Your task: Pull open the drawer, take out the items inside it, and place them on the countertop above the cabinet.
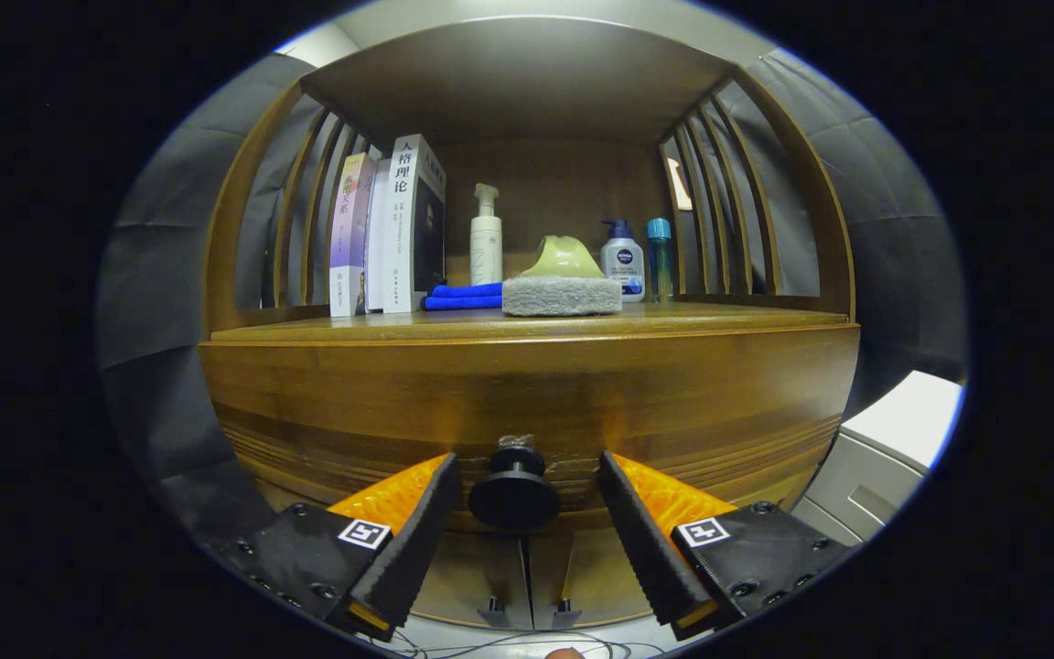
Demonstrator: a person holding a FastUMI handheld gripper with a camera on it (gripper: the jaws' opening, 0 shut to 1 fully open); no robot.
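Observation:
A wooden cabinet faces me, its drawer front point(527, 394) closed under the countertop point(673, 320). A round black knob point(514, 494) sticks out of the drawer front. My gripper point(527, 480) is open, with one finger on each side of the knob and a gap between each finger and it. The knob lies right between the fingertips. The drawer's inside is hidden.
On the countertop stand several books point(390, 229), a folded blue cloth point(465, 297), a grey sponge block with a green handle point(562, 284), a white pump bottle point(486, 238), a lotion bottle point(623, 261) and a teal bottle point(661, 256). Two lower cabinet doors point(527, 572) sit below. A white unit point(893, 448) stands to the right.

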